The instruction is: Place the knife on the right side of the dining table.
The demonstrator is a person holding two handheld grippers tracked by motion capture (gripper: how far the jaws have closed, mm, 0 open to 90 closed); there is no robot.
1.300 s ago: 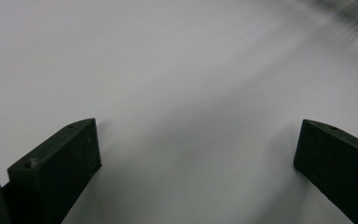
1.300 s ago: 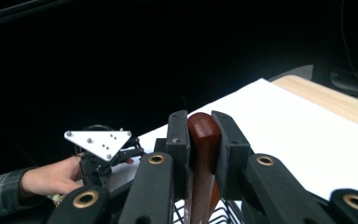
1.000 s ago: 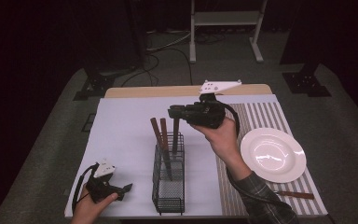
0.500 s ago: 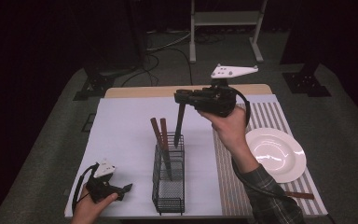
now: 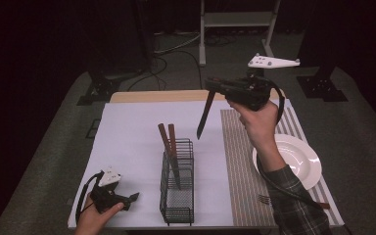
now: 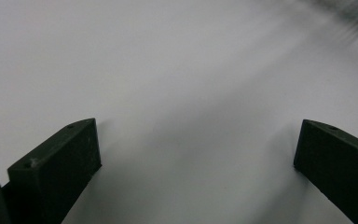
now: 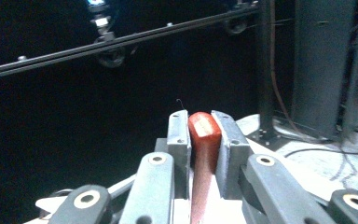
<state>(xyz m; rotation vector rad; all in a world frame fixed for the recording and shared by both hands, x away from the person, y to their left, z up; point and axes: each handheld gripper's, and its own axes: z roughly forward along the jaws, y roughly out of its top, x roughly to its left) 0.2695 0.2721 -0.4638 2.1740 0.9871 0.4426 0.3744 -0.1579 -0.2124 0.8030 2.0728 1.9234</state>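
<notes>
High view shows the right gripper (image 5: 214, 88) with fingers clamped on a brown wooden-handled knife (image 5: 204, 113), hanging below them above the black wire basket (image 5: 177, 181). Next, I judge, it goes toward the white round plate (image 5: 293, 159). Left gripper (image 5: 127, 198) fingers stand apart, holding nothing.

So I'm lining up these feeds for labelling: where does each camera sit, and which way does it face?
High view: above the person's side, looking forward and down at the table; both forearms show.
Left gripper view: on the left gripper, facing the white tabletop; its open fingers show.
Right gripper view: on the right gripper, facing the dark room; its fingers clamp a wooden handle.
Shared: the high and right gripper views both show the wooden-handled utensil.
</notes>
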